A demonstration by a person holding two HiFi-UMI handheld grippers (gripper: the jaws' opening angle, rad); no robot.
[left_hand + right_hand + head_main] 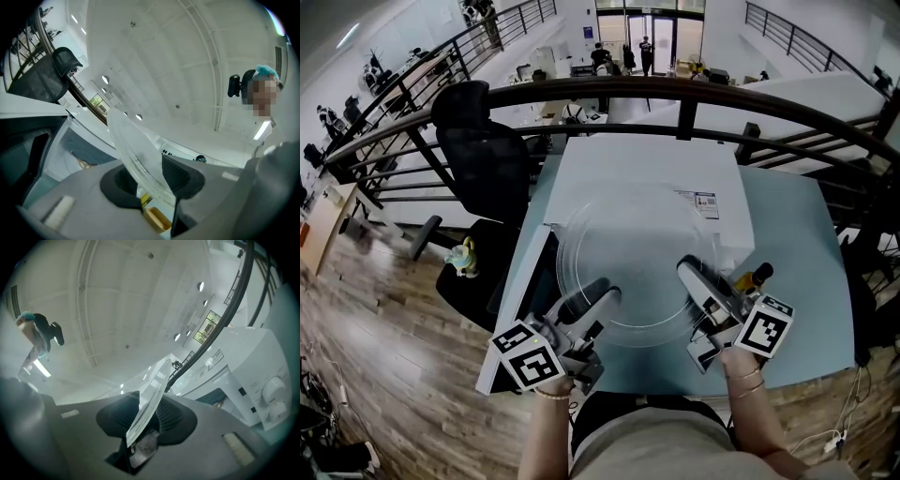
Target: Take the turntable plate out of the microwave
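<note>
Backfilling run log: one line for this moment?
plate: out of microwave, aloft | left tongs: shut on plate | right tongs: shut on plate

Bright, even overhead ceiling light; strong fisheye distortion and dark vignetted corners.

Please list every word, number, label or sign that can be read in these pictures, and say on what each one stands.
No text can be read.
Sticker on the microwave top: print too small.
Marker cubes: patterns only, no letters.
Marks beside the knobs: too blurred.
</note>
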